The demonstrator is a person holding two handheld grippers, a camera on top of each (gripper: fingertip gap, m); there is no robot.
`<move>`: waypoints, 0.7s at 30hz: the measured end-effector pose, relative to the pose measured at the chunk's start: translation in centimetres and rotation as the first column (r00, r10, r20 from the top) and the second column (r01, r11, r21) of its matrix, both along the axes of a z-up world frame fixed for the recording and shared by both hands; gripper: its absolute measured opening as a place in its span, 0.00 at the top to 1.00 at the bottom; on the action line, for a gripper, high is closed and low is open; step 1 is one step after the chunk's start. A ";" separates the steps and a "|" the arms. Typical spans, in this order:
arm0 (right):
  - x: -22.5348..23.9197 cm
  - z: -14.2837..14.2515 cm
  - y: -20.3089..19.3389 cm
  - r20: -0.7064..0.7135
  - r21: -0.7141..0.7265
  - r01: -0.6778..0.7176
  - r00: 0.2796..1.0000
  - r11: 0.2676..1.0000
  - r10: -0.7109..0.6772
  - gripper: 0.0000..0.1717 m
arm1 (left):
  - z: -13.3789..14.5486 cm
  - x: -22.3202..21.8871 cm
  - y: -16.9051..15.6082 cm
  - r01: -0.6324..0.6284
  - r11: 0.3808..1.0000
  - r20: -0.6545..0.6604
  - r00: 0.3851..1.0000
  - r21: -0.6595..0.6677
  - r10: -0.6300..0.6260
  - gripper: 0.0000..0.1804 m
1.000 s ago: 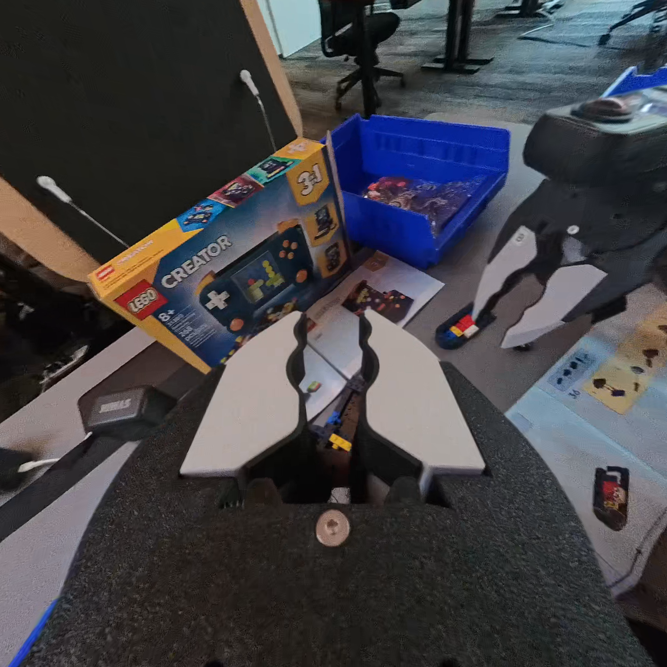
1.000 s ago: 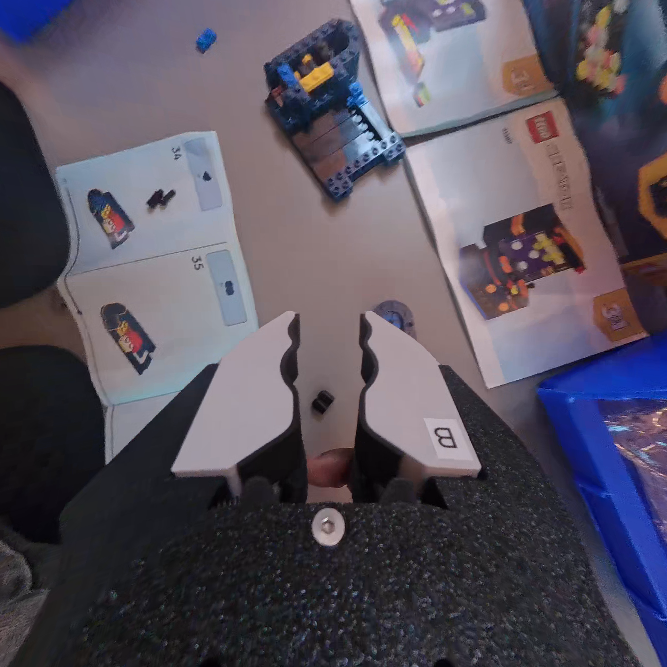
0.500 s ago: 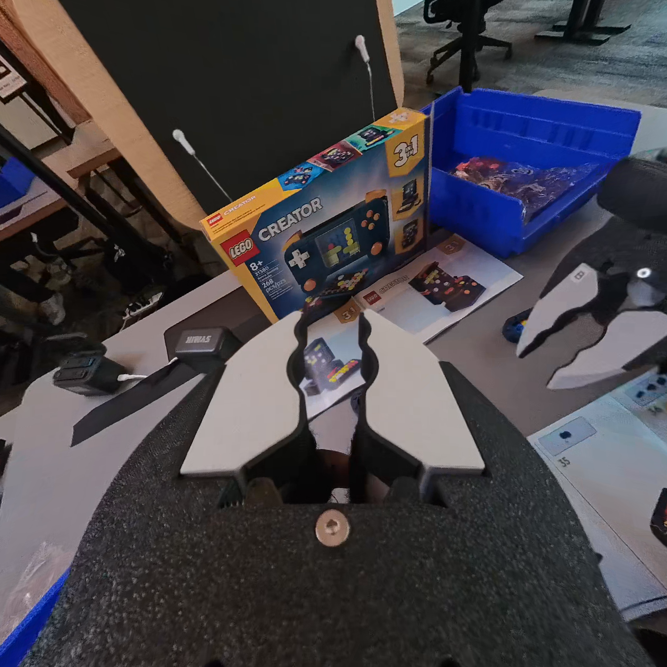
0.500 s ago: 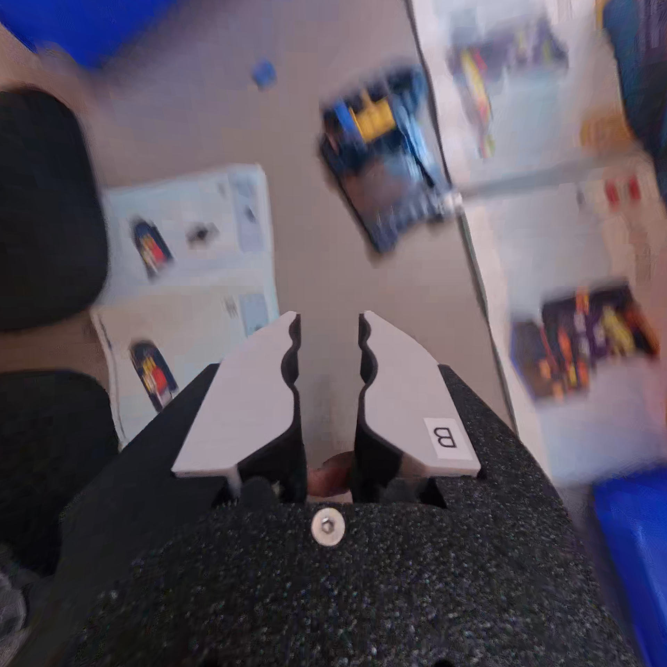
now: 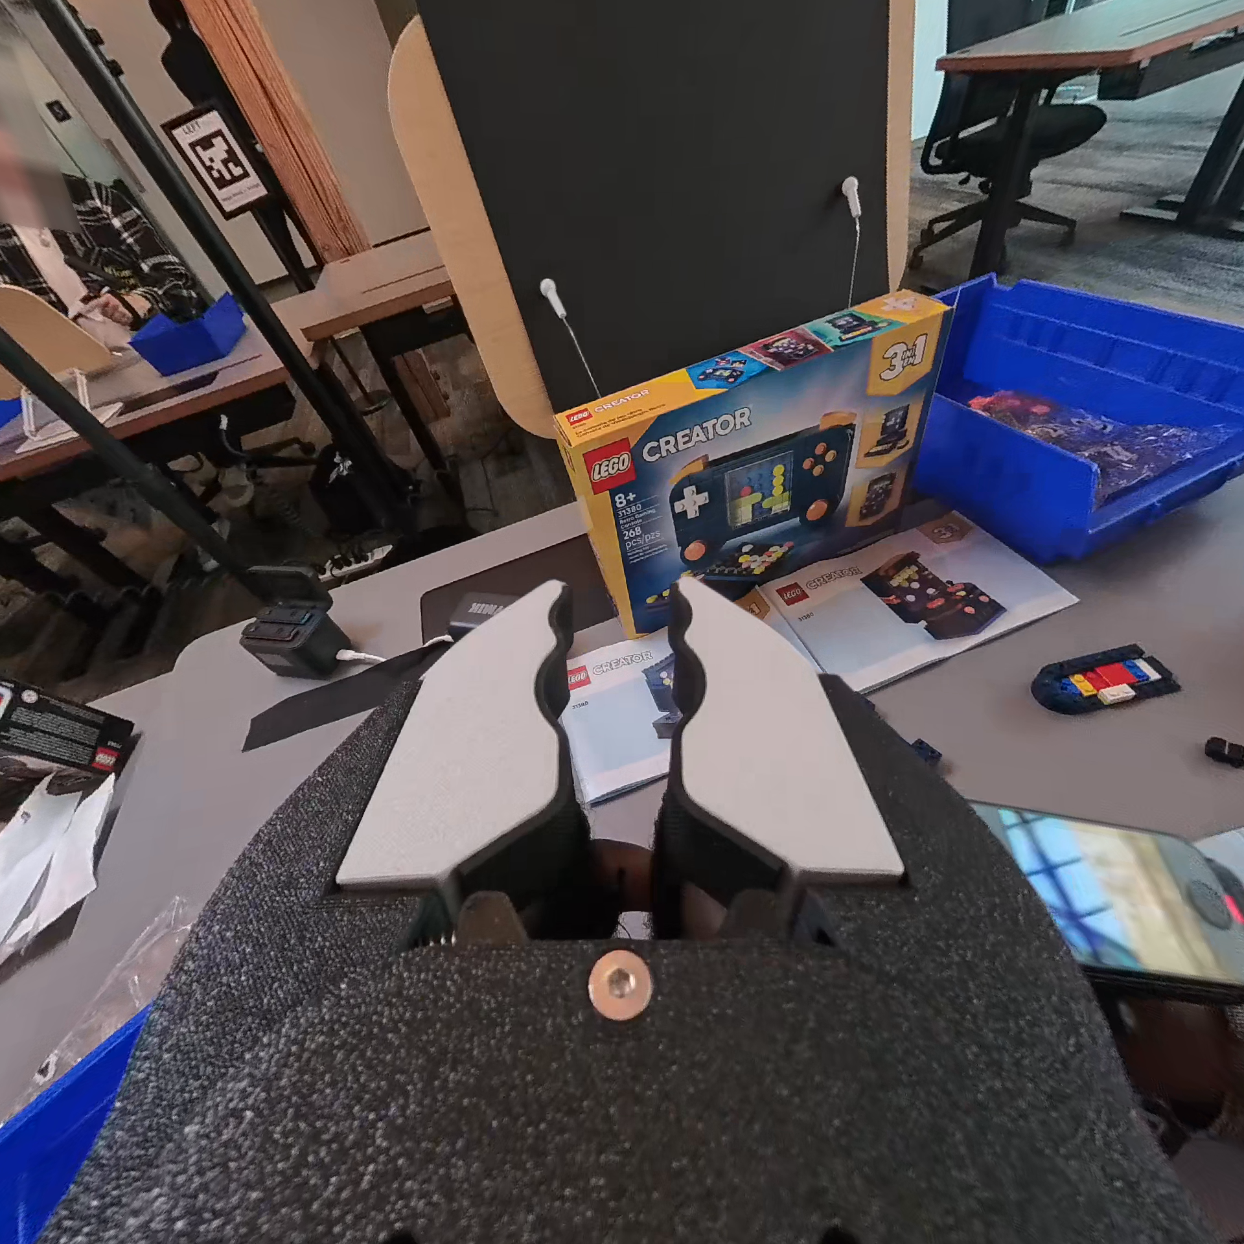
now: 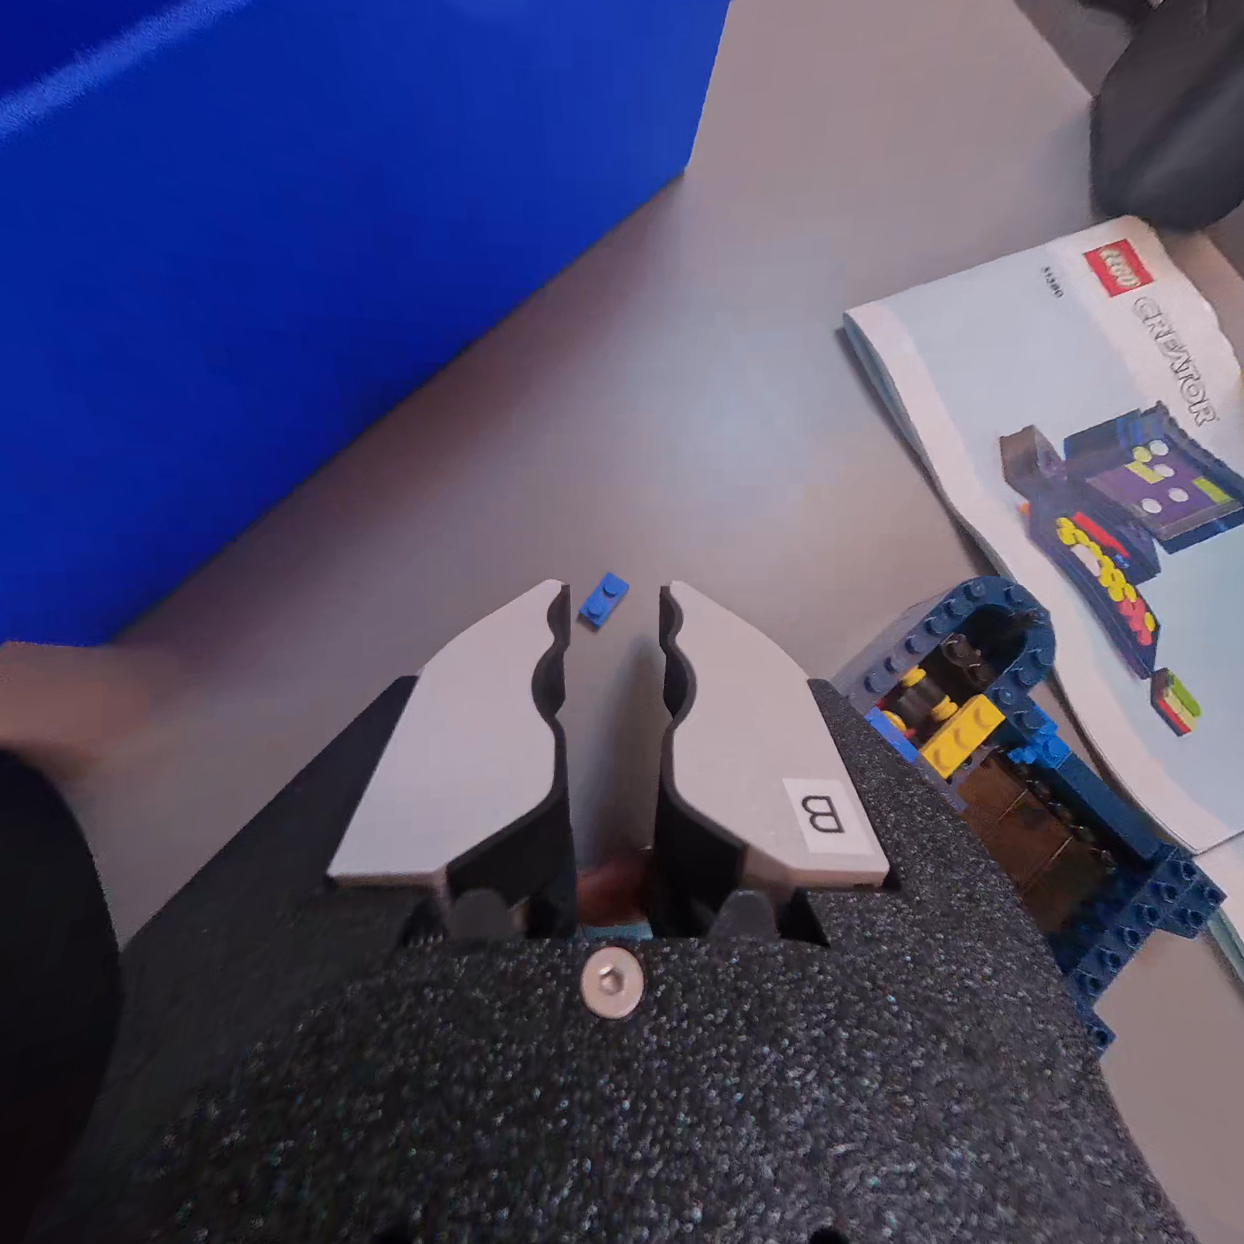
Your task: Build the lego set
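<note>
My right gripper [image 6: 612, 589] is open, low over the grey table [image 6: 673, 404]. A small blue two-stud plate [image 6: 604, 600] lies flat on the table between its fingertips, nearer the left one; neither pad touches it. A dark blue brick build [image 6: 996, 740] with yellow and black parts lies just right of this gripper. My left gripper [image 5: 619, 592] is open and empty, held above the table. It faces a toy-brick box [image 5: 761, 464] that stands upright, with a booklet [image 5: 619, 713] below its fingertips.
A blue bin wall [image 6: 269, 269] rises at the left of the right wrist view, and a booklet [image 6: 1077, 471] lies at the right. The left wrist view shows a blue bin [image 5: 1077, 417], a second booklet [image 5: 909, 606], a small tiled build [image 5: 1104, 686], a phone [image 5: 1104, 902] and a black device [image 5: 289, 633]. Tip to tip, the grippers are about 25 centimetres apart.
My right gripper moved from above a small black piece across the table to the blue plate, and its jaws narrowed a little. The left wrist view swung left and up; the right gripper left that view.
</note>
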State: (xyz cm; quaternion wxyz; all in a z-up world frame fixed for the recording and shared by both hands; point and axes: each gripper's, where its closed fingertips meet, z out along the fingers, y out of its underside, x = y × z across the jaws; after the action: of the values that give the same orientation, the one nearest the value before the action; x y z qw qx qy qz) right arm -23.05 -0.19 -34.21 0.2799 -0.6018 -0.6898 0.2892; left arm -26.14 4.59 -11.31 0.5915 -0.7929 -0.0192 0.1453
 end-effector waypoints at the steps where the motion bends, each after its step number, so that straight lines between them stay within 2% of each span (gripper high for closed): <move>1: 0.0 -0.4 0.0 0.021 0.012 -0.001 1.000 1.000 0.001 0.85 | 0.0 0.0 -0.1 0.001 1.000 0.001 1.000 0.001 -0.001 0.85; 6: -0.1 -1.4 0.0 0.040 0.031 0.003 0.999 1.000 -0.005 0.84 | 0.0 -0.2 -0.2 -0.007 1.000 -0.015 1.000 -0.003 0.006 0.85; 8: -0.4 -1.4 0.0 0.023 0.036 0.002 1.000 0.999 -0.003 0.88 | 0.1 -0.1 -0.1 0.000 1.000 -0.019 1.000 0.005 0.000 0.85; 9: -0.3 -1.4 0.2 0.025 0.062 0.000 1.000 0.998 -0.001 0.95 | 0.1 0.0 0.0 0.004 1.000 -0.021 1.000 0.006 -0.004 0.85; 13: 1.2 -0.9 0.3 0.098 0.105 -0.133 0.988 0.985 0.123 0.96 | 0.0 0.3 0.4 0.011 1.000 -0.042 0.999 -0.010 -0.011 0.85; 15: 3.2 0.7 0.7 0.098 0.115 -0.266 0.962 0.957 0.256 0.96 | -0.2 0.7 0.6 0.024 0.999 -0.059 0.998 -0.026 -0.026 0.85; 18: 8.6 2.8 2.8 0.136 0.113 -0.473 0.878 0.874 0.458 0.96 | -0.3 1.7 1.2 0.061 0.997 -0.081 0.995 -0.043 -0.065 0.85; 21: 13.8 3.0 6.9 0.180 0.019 -0.444 0.883 0.896 0.434 0.96 | -0.5 4.0 2.3 0.167 0.985 -0.058 0.984 -0.046 -0.170 0.85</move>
State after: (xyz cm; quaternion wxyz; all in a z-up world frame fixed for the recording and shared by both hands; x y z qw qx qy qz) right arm -9.24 6.74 -31.20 0.1647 -0.4442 -0.8377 0.2718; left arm -22.13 6.88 -11.79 0.5858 -0.7987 0.0691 0.1193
